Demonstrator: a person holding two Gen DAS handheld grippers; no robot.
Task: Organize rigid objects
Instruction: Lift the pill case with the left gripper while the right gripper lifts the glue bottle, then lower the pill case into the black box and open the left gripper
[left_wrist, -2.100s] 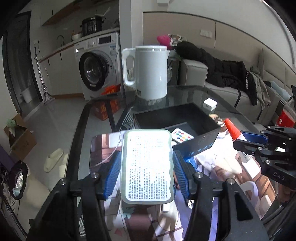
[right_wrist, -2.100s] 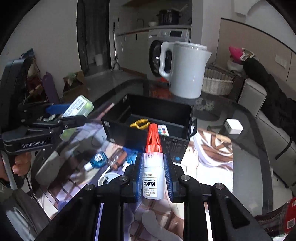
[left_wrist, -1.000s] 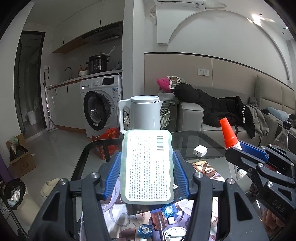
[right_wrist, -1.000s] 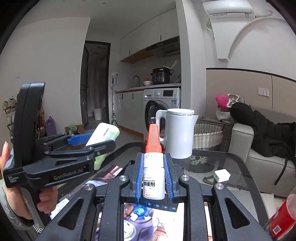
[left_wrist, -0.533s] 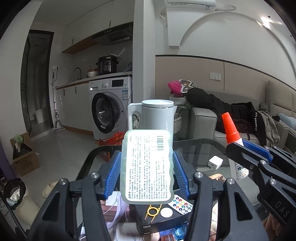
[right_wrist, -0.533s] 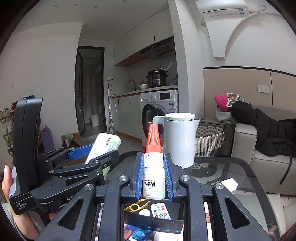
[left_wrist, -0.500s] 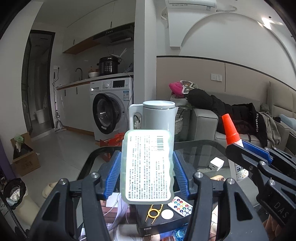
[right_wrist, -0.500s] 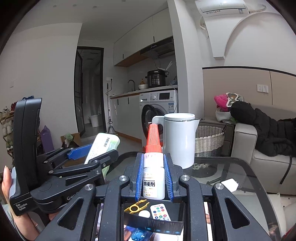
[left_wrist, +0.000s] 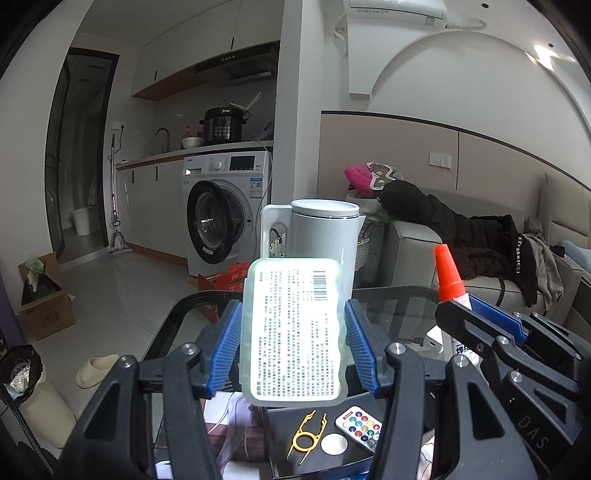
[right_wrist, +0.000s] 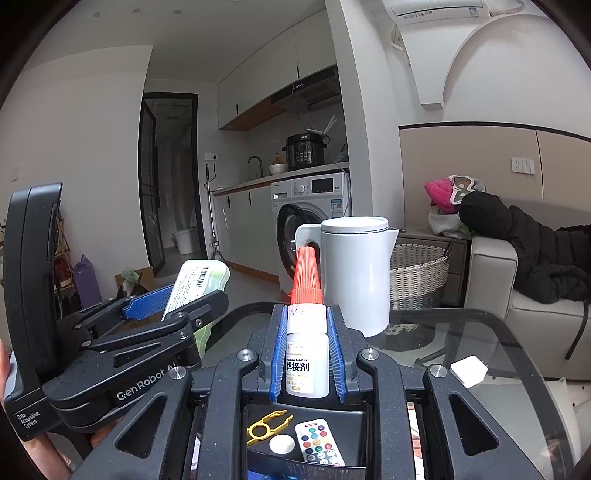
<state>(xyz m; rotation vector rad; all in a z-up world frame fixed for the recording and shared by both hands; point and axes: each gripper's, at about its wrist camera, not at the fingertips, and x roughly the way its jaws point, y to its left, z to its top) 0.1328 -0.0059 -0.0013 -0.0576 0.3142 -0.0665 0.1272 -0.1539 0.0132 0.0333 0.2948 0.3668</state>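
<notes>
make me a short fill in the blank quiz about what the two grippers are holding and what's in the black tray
1. The right gripper is shut on a white glue bottle whose cap is ____.
2. The left gripper grips a pale green case with a printed ____ near its top corner.
3. In the black tray lie a yellow tool, a white disc and a small ____ with coloured buttons.

Missing words: orange-red; barcode; remote

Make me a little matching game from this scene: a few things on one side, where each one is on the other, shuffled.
Things:
1. glue bottle
2. pale green case
3. small remote
4. white kettle

Places:
A. lying in the black tray
B. standing on the glass table
C. between the right gripper's fingers
D. between the left gripper's fingers

Pairs: 1-C, 2-D, 3-A, 4-B
</notes>
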